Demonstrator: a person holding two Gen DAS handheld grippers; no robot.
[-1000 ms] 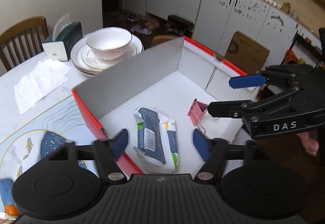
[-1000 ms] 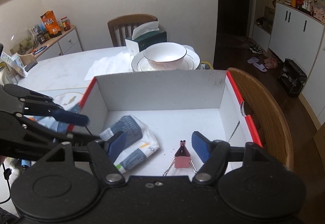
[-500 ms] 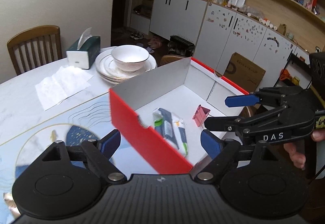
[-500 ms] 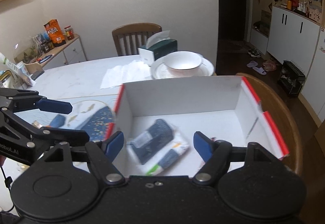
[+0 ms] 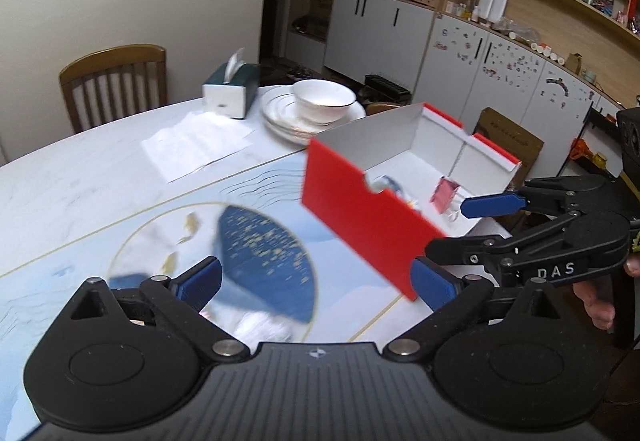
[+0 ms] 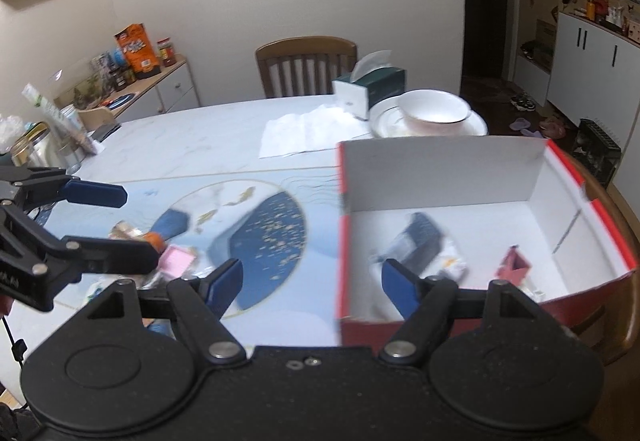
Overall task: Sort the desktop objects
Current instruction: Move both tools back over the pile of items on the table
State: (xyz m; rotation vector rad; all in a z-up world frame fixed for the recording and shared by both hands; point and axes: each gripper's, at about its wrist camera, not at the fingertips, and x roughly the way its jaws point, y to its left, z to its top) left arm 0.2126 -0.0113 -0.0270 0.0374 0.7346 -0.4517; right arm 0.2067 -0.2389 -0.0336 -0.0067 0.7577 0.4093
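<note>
A red box with white inside walls (image 5: 360, 217) (image 6: 440, 177) stands on the right part of the table. In it lie a blue-and-white wipes pack (image 6: 420, 237) and a pink binder clip (image 5: 444, 195) (image 6: 514, 263). My left gripper (image 5: 316, 281) (image 6: 116, 223) hovers over the blue patterned mat (image 5: 264, 241), left of the box; its jaws are opening with nothing between them. My right gripper (image 6: 312, 279) (image 5: 468, 229) is open and empty, level with the box's near left corner. Blurred small items, a pink one (image 6: 176, 259) and an orange one (image 6: 154, 239), lie on the mat under the left gripper.
Behind the box stand a white bowl on stacked plates (image 5: 324, 99), a green tissue box (image 5: 230, 91) and spread paper napkins (image 5: 200, 143). A wooden chair (image 5: 114, 81) is at the far side; another chair back (image 6: 616, 225) curves round the box's right side.
Both grippers have drawn back out of the box and shifted left over the mat. The left jaws have spread wider. The wipes pack and the clip stay in the box.
</note>
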